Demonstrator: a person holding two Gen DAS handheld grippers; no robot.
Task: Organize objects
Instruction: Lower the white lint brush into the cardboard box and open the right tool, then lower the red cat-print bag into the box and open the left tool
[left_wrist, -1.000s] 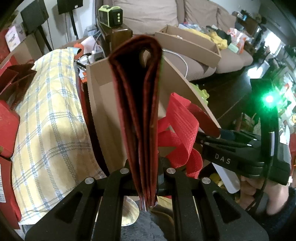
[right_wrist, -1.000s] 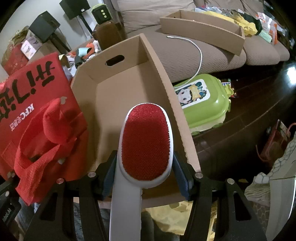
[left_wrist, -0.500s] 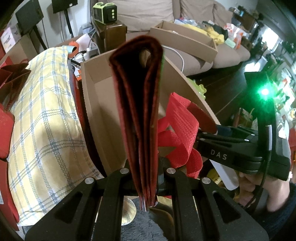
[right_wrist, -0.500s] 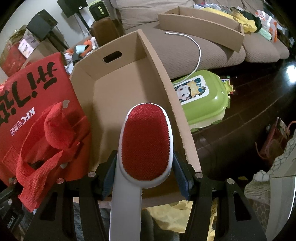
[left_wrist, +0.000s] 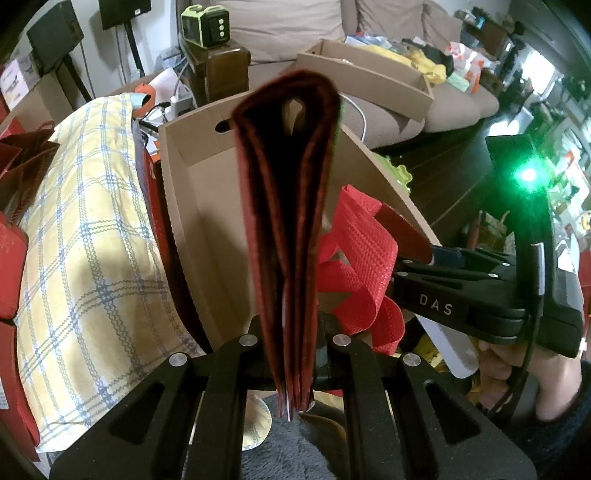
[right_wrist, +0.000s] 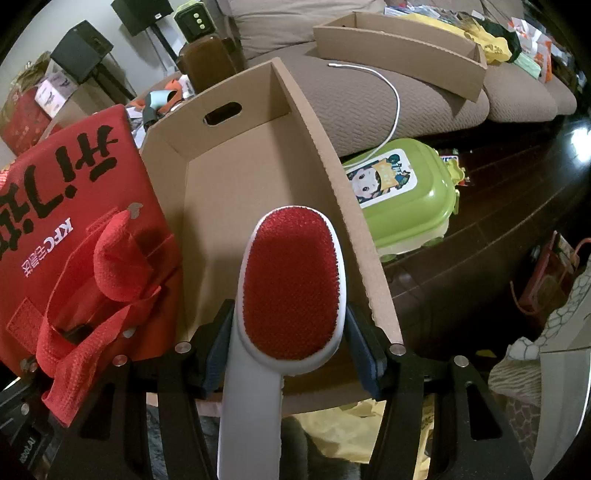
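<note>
Both loads carried closer over the open cardboard box (right_wrist: 236, 206) than 1.0 s ago. Left gripper (left_wrist: 291, 339) fingers pinching folded red KFC bag (left_wrist: 291, 221) upright at box's left wall; right gripper (right_wrist: 291, 332) fingers clamping lint brush (right_wrist: 291, 288) above box interior. Likely about to drop brush in.

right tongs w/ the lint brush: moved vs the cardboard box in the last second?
Yes, slightly. In the right wrist view the cardboard box and green case have slid down the frame, so the right tongs, shut on the lint brush, have tipped up or eased back.
</note>
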